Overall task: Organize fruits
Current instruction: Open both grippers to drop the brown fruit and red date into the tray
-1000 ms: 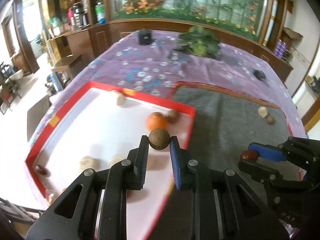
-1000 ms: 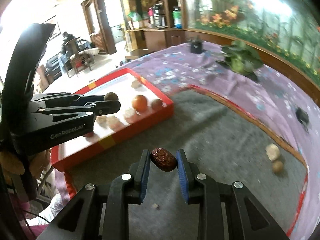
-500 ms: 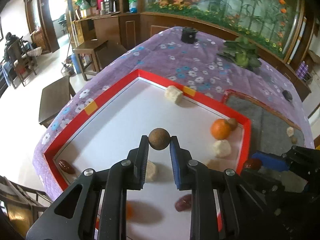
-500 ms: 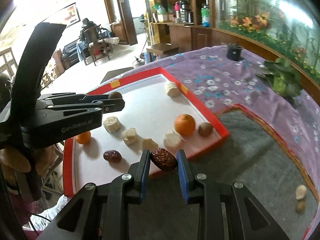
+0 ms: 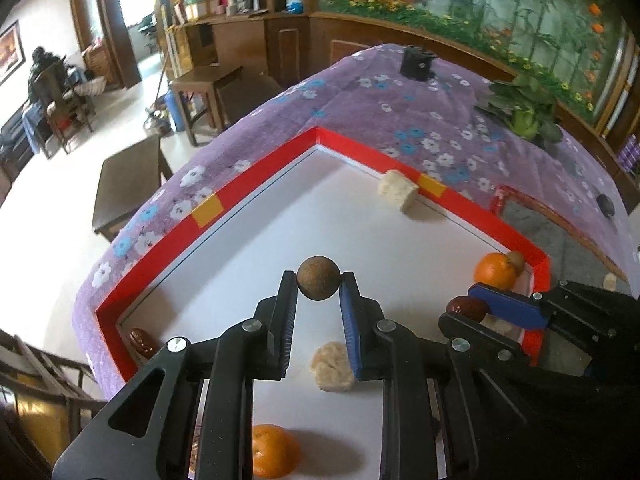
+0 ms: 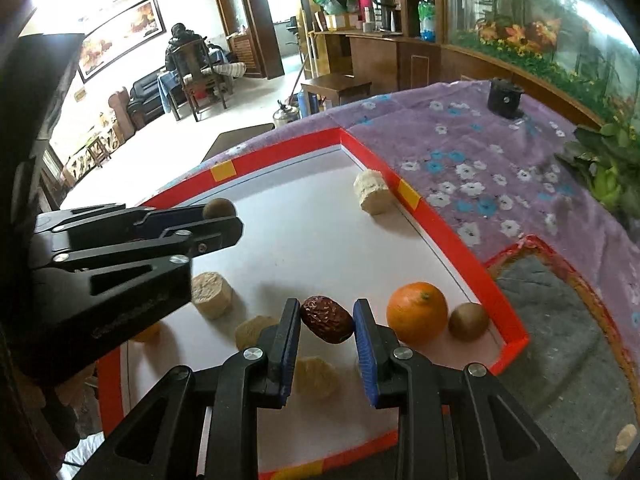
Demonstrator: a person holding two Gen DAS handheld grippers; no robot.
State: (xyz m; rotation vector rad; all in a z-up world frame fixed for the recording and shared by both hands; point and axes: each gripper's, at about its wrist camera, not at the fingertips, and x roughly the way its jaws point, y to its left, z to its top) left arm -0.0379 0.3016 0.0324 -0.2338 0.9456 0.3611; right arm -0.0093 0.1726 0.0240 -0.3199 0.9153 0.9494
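My left gripper (image 5: 318,285) is shut on a round brown fruit (image 5: 318,283) and hangs over the middle of the white tray with the red rim (image 5: 248,184). From the right wrist view the same gripper (image 6: 219,216) comes in at the left with the brown fruit (image 6: 218,208) at its tip. My right gripper (image 6: 327,320) is shut on a wrinkled red date (image 6: 327,319) above the tray's near right part. In the tray lie an orange (image 6: 417,312), a small brown fruit (image 6: 468,321), several pale chunks (image 6: 211,294) and another date (image 5: 141,340).
A grey mat with a red border (image 6: 568,320) lies right of the tray on the purple flowered cloth (image 6: 480,152); pale pieces (image 6: 624,438) sit on it. A green plant (image 5: 524,116) and a black cup (image 5: 418,63) stand at the far side. The table's edge drops off to the left.
Both grippers have carried their fruit leftward from over the grey mat to over the white tray and sunk slightly. Both grips stay unchanged.
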